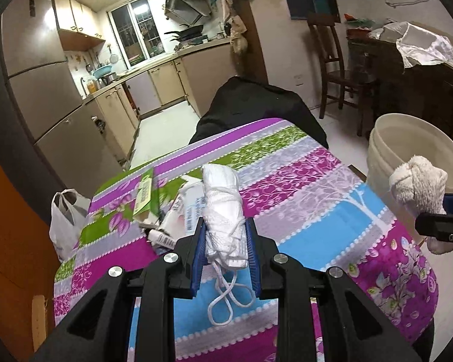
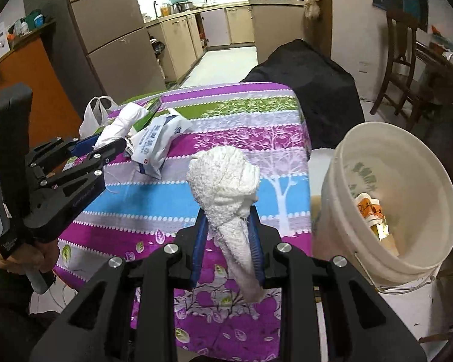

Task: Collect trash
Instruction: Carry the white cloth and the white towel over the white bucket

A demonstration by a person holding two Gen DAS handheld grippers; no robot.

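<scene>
My left gripper [image 1: 225,229] is shut on a white face mask [image 1: 223,205] rolled up with its ear loops dangling, held above the table's flowered cloth [image 1: 317,199]. It also shows in the right wrist view [image 2: 105,147], holding the mask [image 2: 117,126]. My right gripper [image 2: 228,223] is shut on a white fluffy cloth wad [image 2: 226,181], held above the table's right part beside a white bucket [image 2: 407,259]. The wad also shows in the left wrist view [image 1: 416,187]. The bucket holds some trash [image 2: 371,211].
A green box [image 1: 143,196], a white printed packet [image 2: 157,144] and small wrappers [image 1: 163,238] lie on the table's left part. A white plastic bag [image 1: 65,223] hangs off its left edge. A black-covered object [image 2: 311,90] stands behind the table; wooden chairs [image 1: 335,66] stand at the right.
</scene>
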